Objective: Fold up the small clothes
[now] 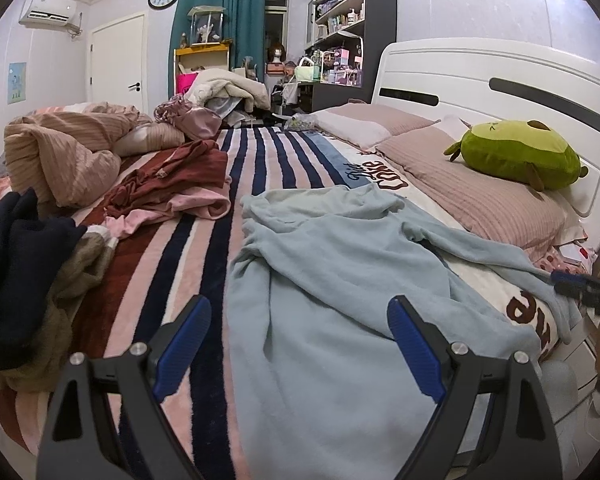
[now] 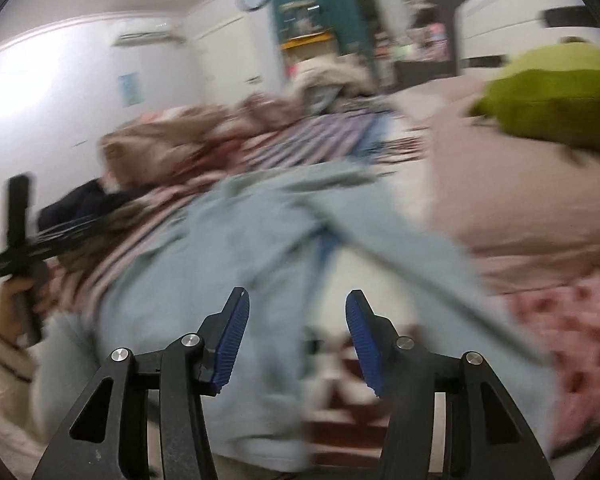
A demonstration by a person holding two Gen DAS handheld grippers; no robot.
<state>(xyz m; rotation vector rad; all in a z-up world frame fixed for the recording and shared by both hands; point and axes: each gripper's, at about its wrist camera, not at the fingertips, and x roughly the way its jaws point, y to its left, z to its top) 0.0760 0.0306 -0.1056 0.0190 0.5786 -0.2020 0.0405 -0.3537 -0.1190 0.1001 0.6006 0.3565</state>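
Observation:
A light blue fleece top [image 1: 332,280] lies spread on the striped blanket [image 1: 204,248], one long sleeve [image 1: 500,256] trailing toward the pillows. My left gripper [image 1: 299,308] hovers open over its lower part, with nothing between the blue pads. The right wrist view is motion-blurred. There my right gripper [image 2: 297,296] stands open above the same top [image 2: 240,240], by its sleeve [image 2: 400,256], gripping nothing. A hand [image 2: 16,300] holds the left gripper's handle at the left edge of that view.
A dark and olive clothes heap [image 1: 24,280] sits at the left, with red and pink garments [image 1: 172,184] behind it. A beige duvet [image 1: 60,148] is bunched farther back. Pillows [image 1: 480,200] with a green plush toy [image 1: 520,152] lean against the white headboard [image 1: 500,76].

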